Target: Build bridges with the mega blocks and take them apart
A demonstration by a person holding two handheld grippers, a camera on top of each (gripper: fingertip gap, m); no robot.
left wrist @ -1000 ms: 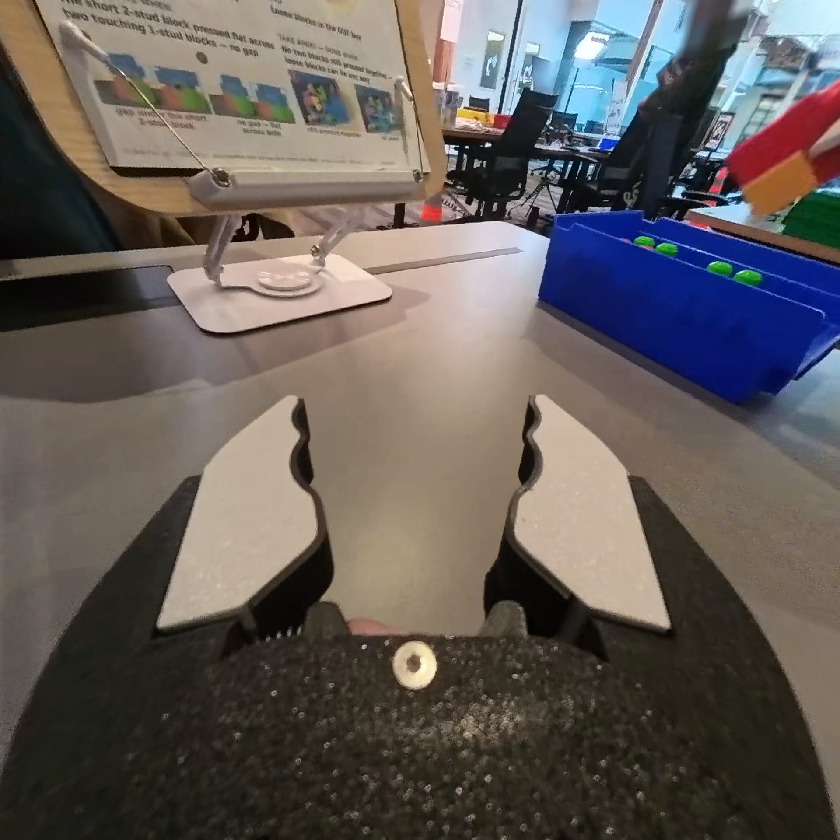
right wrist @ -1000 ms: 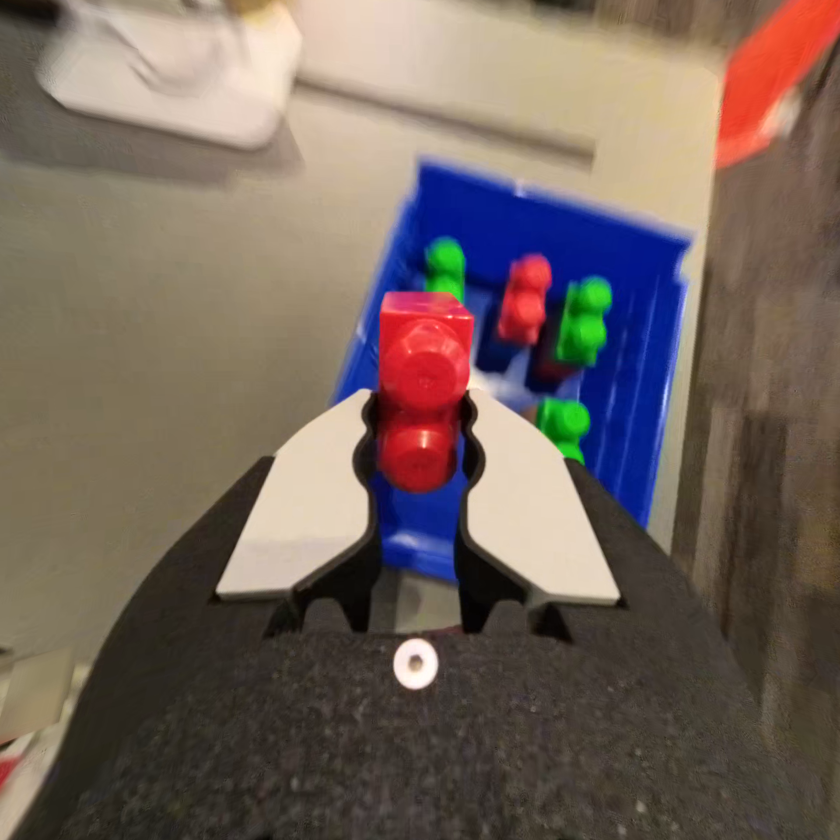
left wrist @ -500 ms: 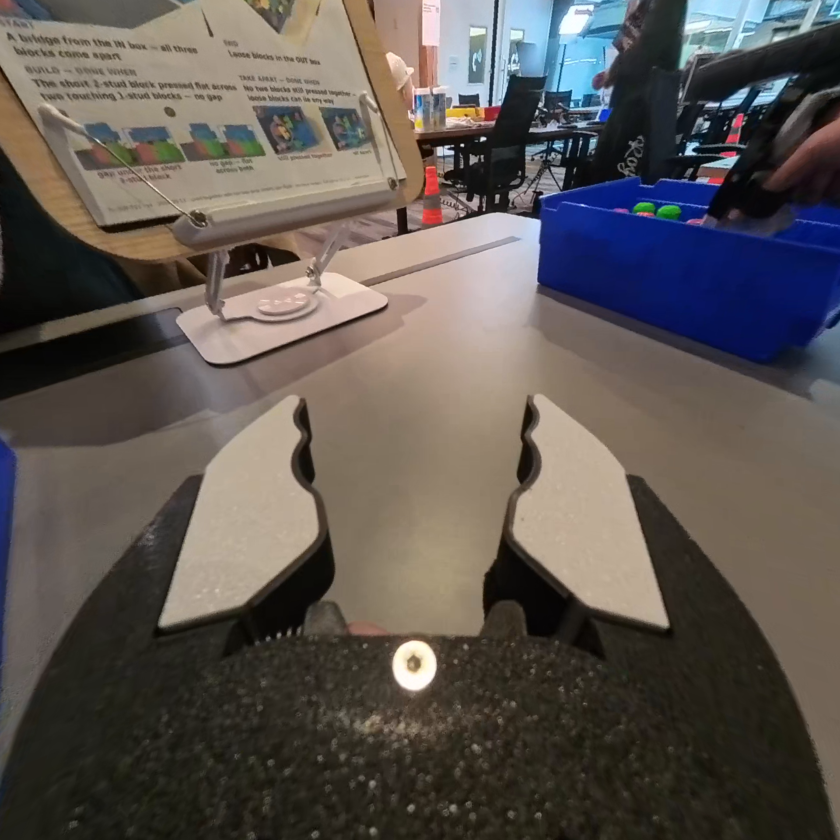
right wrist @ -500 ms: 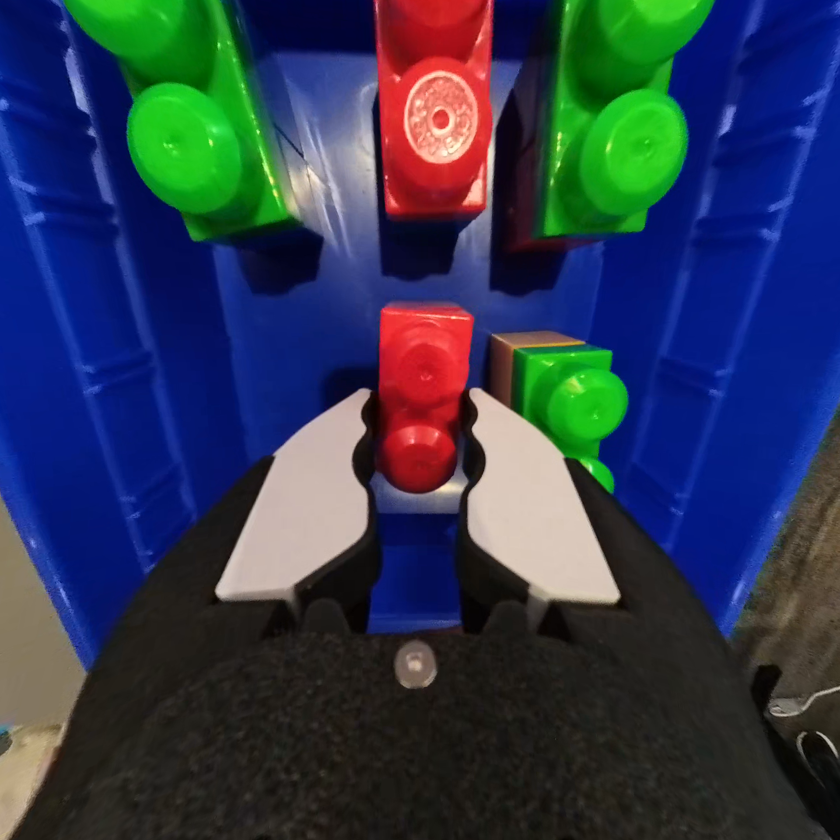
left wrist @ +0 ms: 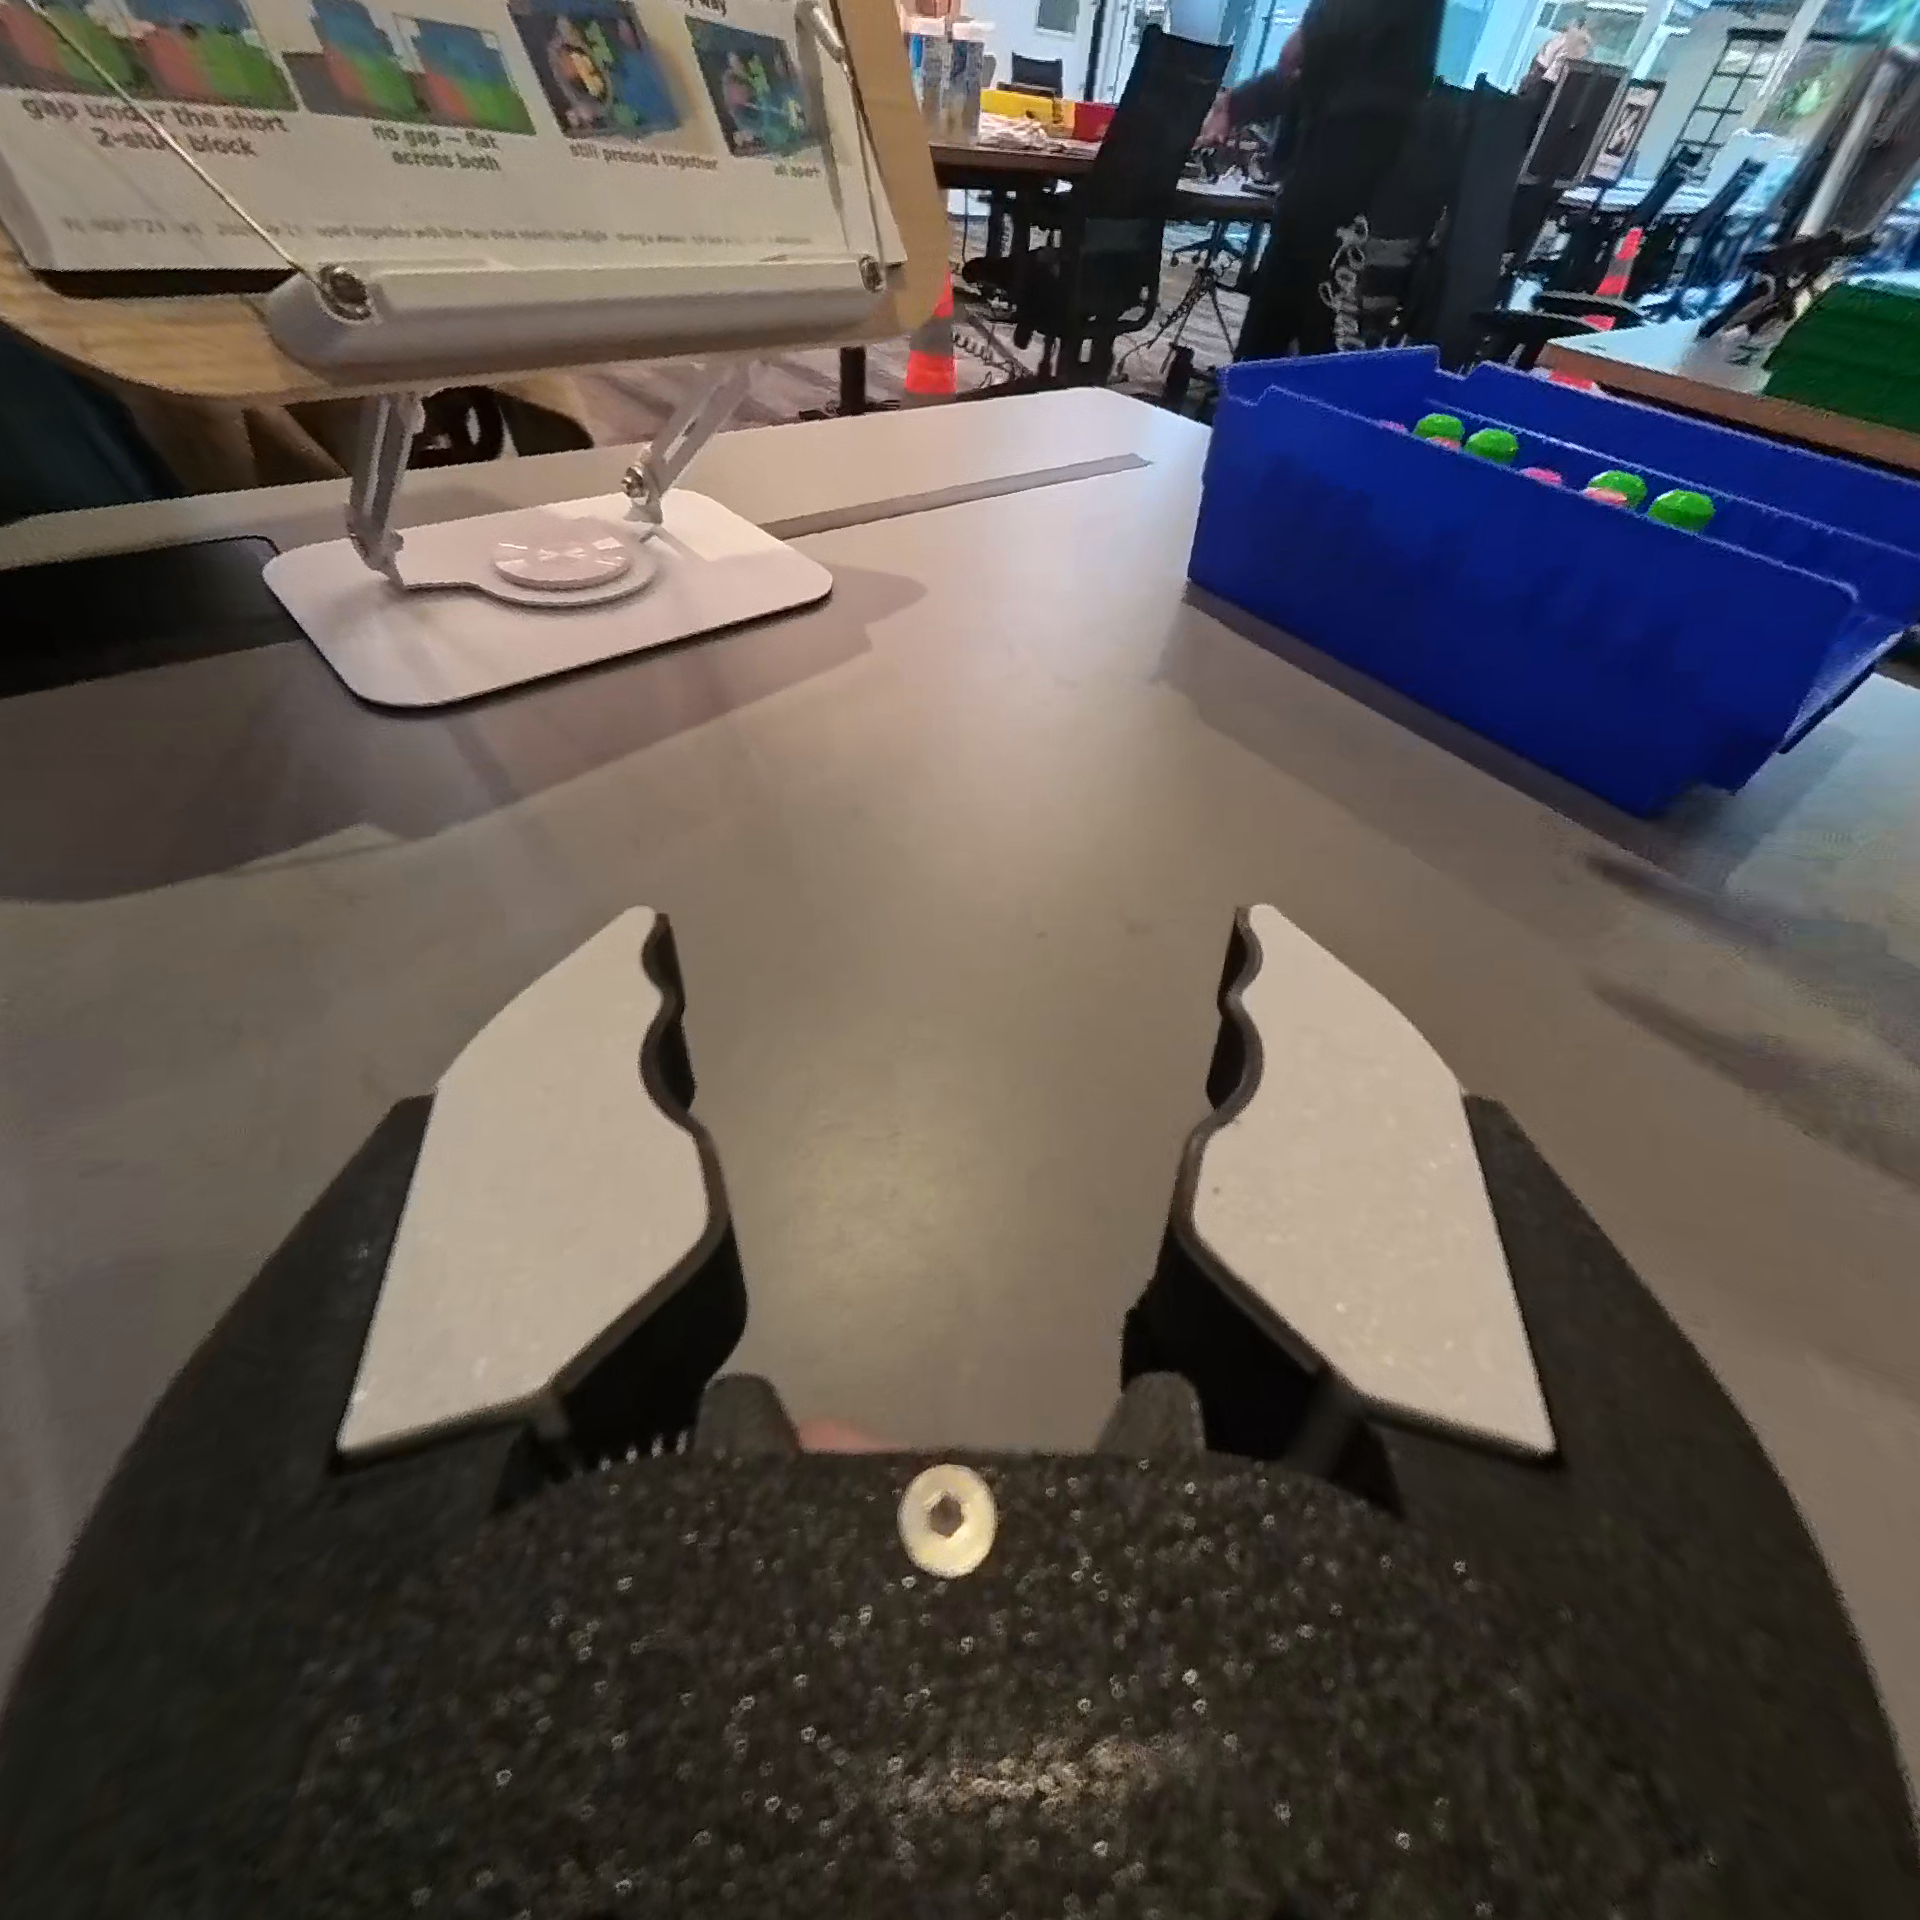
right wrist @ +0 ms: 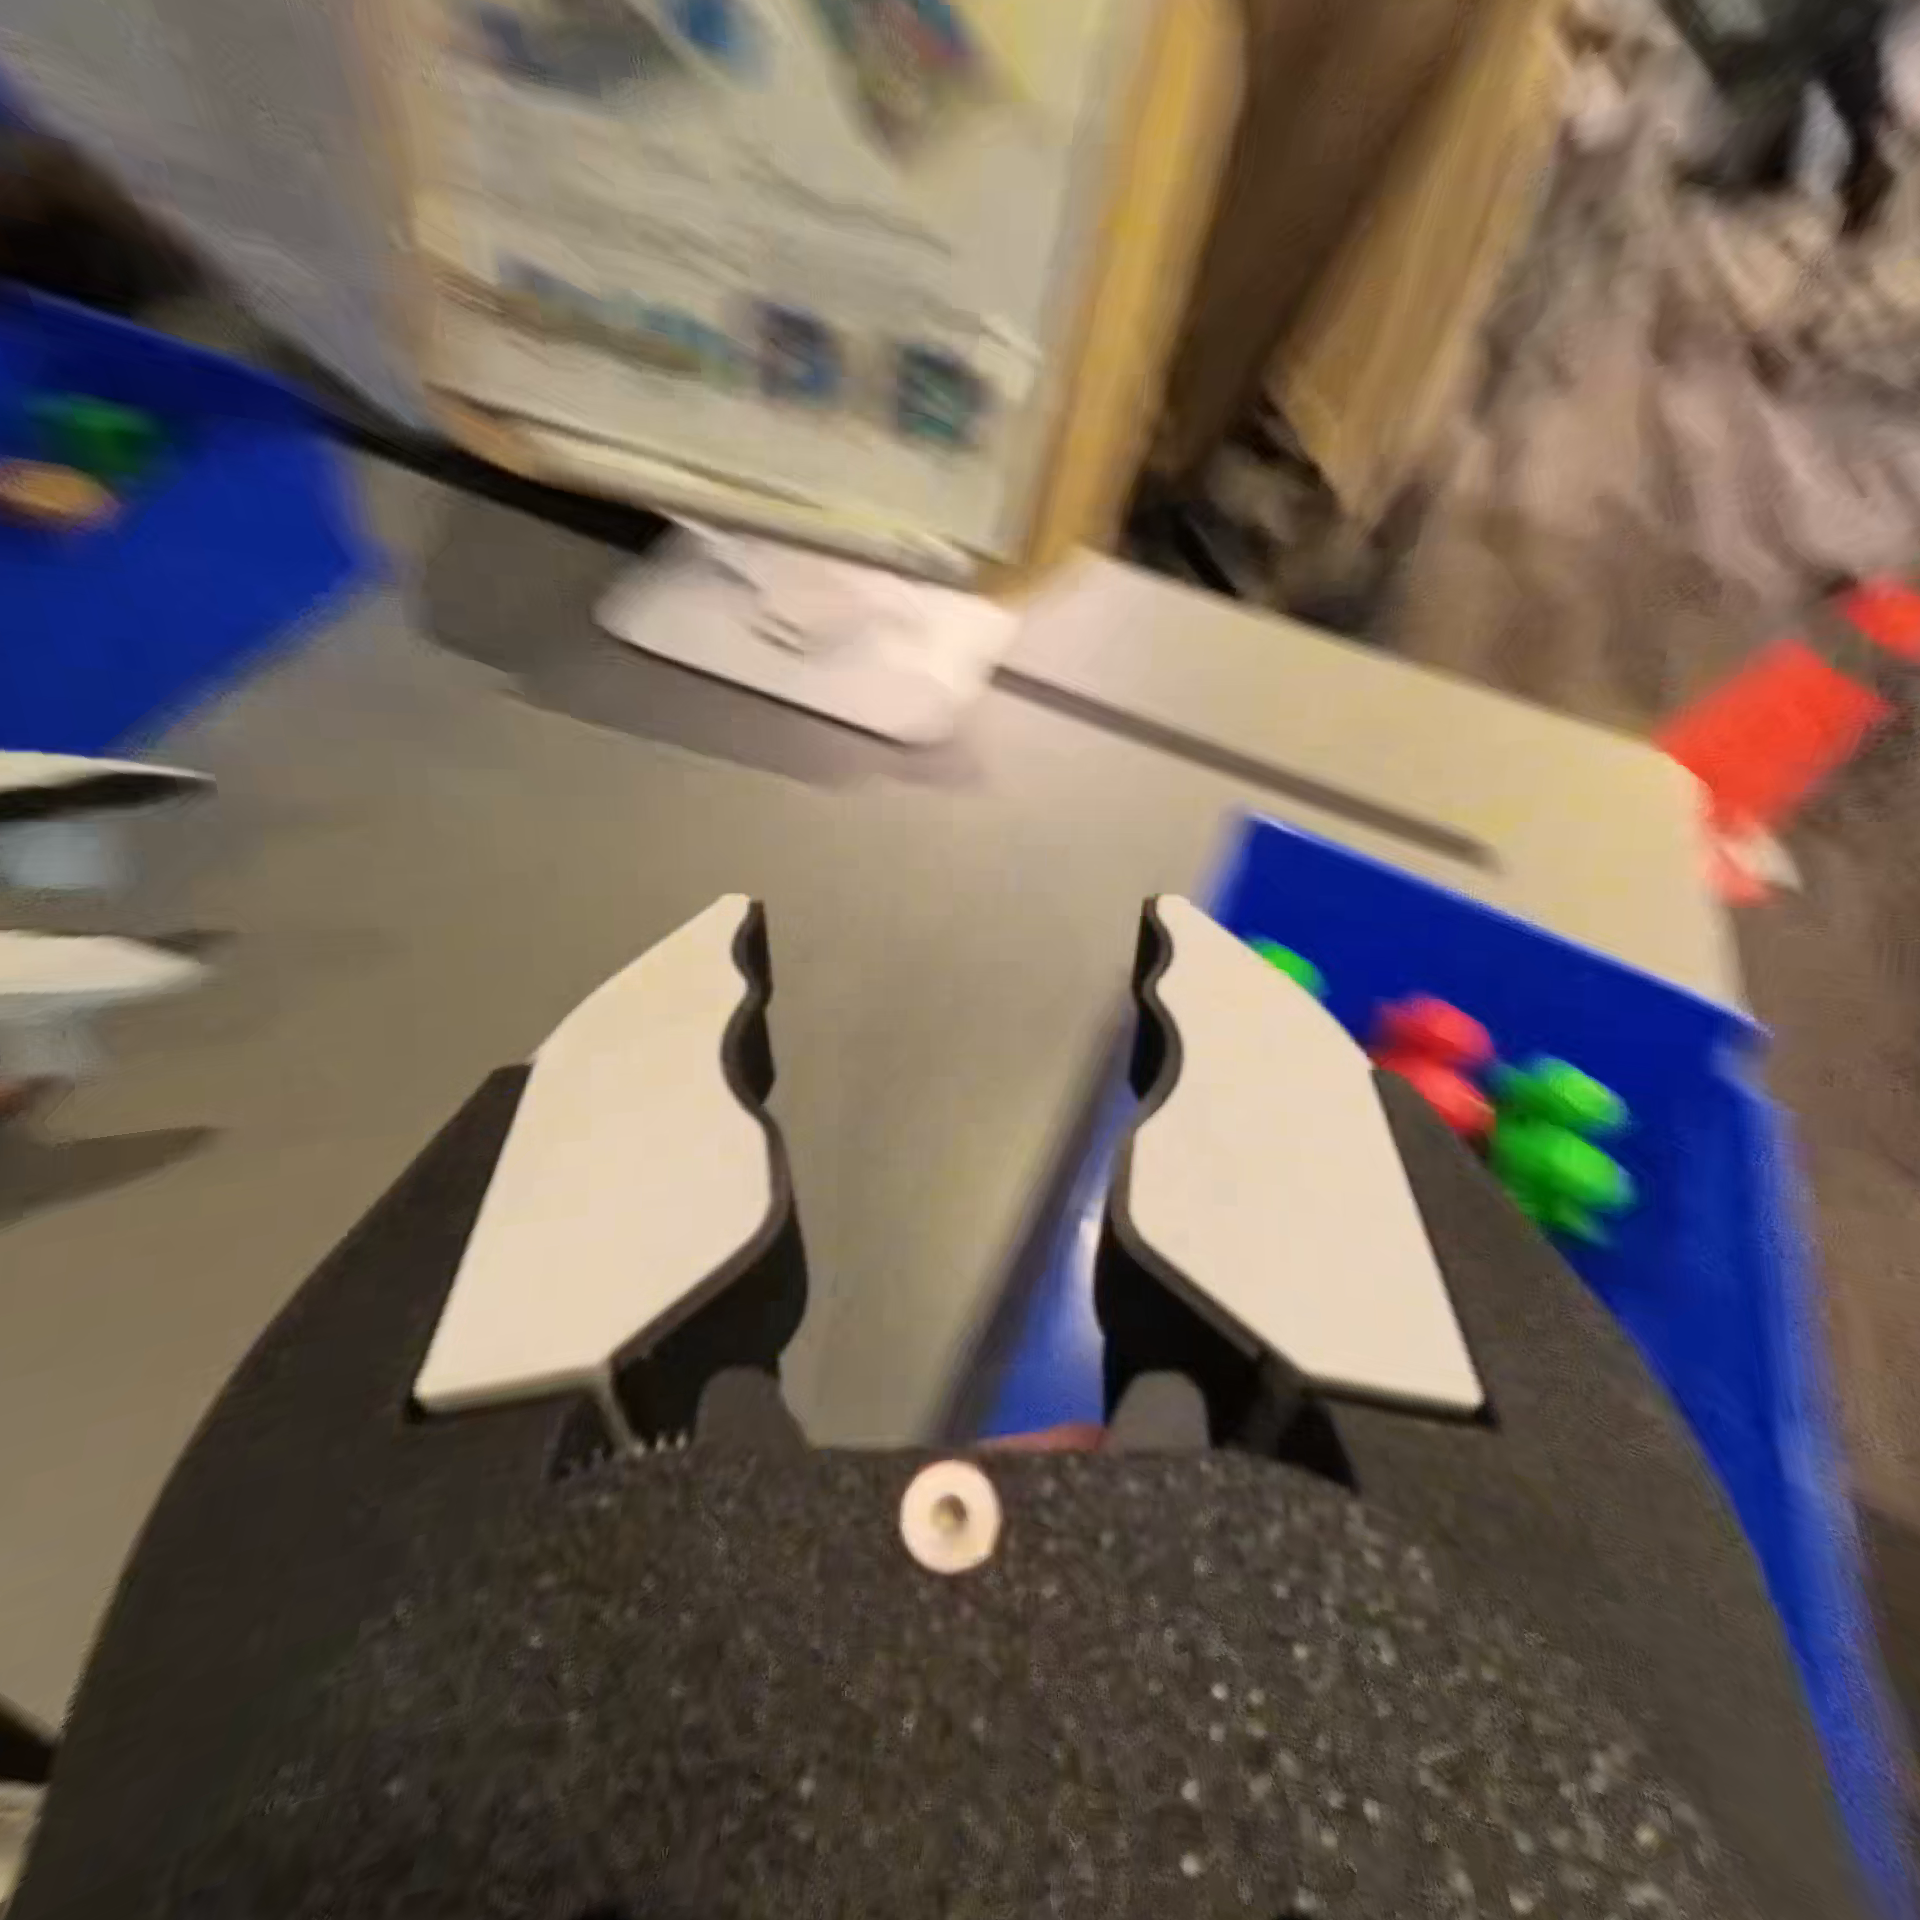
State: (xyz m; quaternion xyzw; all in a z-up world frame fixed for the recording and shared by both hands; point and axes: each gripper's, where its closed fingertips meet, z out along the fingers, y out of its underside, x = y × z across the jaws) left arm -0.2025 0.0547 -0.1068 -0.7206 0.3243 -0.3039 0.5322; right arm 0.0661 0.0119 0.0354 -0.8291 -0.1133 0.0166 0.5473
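In the left wrist view, at far left and top, stands an instruction card (left wrist: 436, 135) w/ small pictures, clipped on a wooden board that sits on a white stand (left wrist: 551, 603); the flat foot of the stand rests on the grey table (left wrist: 935, 831). In the middle, low in the view, the left gripper (left wrist: 951, 935) has its jaws spread wide, nothing between them, only bare table under the gap. To the right, near the table edge, is a blue bin (left wrist: 1507, 613); the round tops of green blocks (left wrist: 1678, 509) and some pink-red ones show above its rim, so the blocks are inside the bin. Behind are office chairs, other tables and an orange cone (left wrist: 930, 348), plus a person in dark clothes at the back. The right wrist view is strongly blurred. At its far left is a second blue bin (right wrist: 156, 582) w/ something green inside, too blurred to name, and pale shapes at the left edge that may be the other gripper. In the centre the right gripper (right wrist: 951, 925) is also w/ jaws apart and empty, above the table. Right of its fingers, approx. beside the right one, the first bin shows again w/ red blocks (right wrist: 1429, 1049) and green ones inside it.
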